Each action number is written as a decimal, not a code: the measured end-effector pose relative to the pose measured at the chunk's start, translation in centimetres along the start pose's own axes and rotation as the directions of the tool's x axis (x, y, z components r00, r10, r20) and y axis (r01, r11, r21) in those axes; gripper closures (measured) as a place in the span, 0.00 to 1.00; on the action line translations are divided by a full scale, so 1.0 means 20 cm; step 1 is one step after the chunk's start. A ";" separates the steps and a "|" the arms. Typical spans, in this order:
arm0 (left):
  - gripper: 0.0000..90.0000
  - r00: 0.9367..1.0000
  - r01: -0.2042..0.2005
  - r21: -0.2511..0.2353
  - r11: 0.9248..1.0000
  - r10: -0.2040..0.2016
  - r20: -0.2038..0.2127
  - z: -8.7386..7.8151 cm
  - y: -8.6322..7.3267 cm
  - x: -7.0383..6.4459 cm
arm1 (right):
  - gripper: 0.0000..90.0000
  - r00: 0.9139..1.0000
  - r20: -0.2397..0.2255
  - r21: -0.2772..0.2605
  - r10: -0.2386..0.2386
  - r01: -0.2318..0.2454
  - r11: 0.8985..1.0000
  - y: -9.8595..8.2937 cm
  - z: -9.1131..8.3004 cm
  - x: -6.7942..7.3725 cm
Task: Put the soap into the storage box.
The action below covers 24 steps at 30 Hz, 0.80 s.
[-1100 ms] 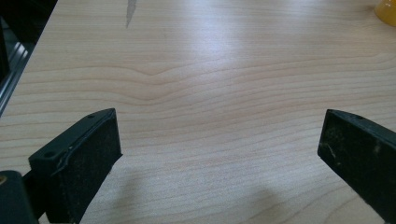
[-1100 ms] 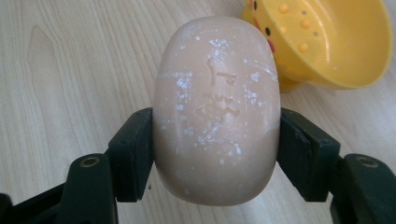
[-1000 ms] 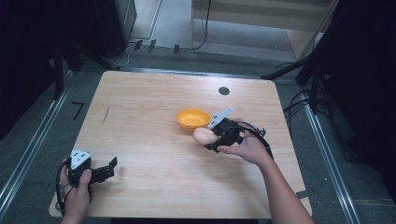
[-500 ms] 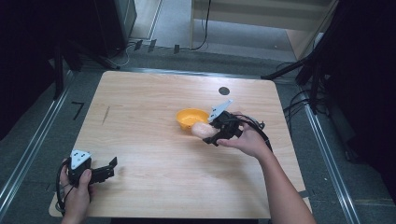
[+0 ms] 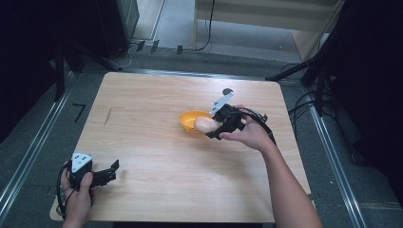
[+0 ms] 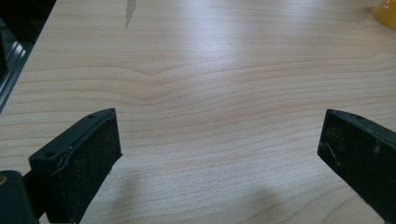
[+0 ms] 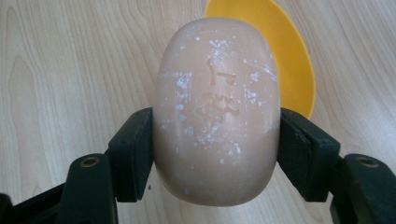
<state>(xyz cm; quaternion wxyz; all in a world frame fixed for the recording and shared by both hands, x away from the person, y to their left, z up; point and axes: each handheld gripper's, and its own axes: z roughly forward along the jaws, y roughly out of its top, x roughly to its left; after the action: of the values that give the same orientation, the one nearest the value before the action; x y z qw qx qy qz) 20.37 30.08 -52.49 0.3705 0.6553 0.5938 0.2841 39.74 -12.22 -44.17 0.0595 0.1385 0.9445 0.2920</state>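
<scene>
Soap bar gripped above the yellow bowl's edge

Soap bar is the story, but start wide: the wooden counter (image 5: 157,142) spreads pale and grained under both hands, with a small dark round spot (image 5: 227,91) near its far edge. Over on the right half sits the yellow bowl (image 5: 191,119), shallow and bright. The right hand-held gripper (image 5: 212,124) is up beside it, its black jaws clenched on either side of the soap bar (image 7: 217,109), a peach-coloured oval flecked with white, stamped marks faint on its face. In the high view the bar sits at the bowl's near-right rim; in the right gripper view the bowl's rim curves out behind the bar's top right. Down at the near-left corner, the left hand-held gripper (image 5: 110,172) rests low at the counter, jaws spread wide apart with bare wood between them, well apart from the bowl.
</scene>
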 end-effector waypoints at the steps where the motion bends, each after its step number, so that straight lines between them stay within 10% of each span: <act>1: 0.00 1.000 0.000 0.001 1.000 0.000 0.002 0.00 0.00 0.00 | 0.38 1.000 0.001 0.006 -0.009 0.009 1.000 0.01 0.00 -0.02; 24: 0.00 1.000 0.000 -0.001 1.000 0.000 0.006 0.00 0.00 0.00 | 0.38 0.999 -0.016 0.066 -0.038 0.039 0.997 0.10 0.09 -0.14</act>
<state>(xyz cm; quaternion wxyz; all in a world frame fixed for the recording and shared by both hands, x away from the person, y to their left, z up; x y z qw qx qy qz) 20.32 30.14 -52.47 0.3727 0.6557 0.5926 0.2827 43.12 -10.48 -44.48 0.0534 0.1201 0.9566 0.2602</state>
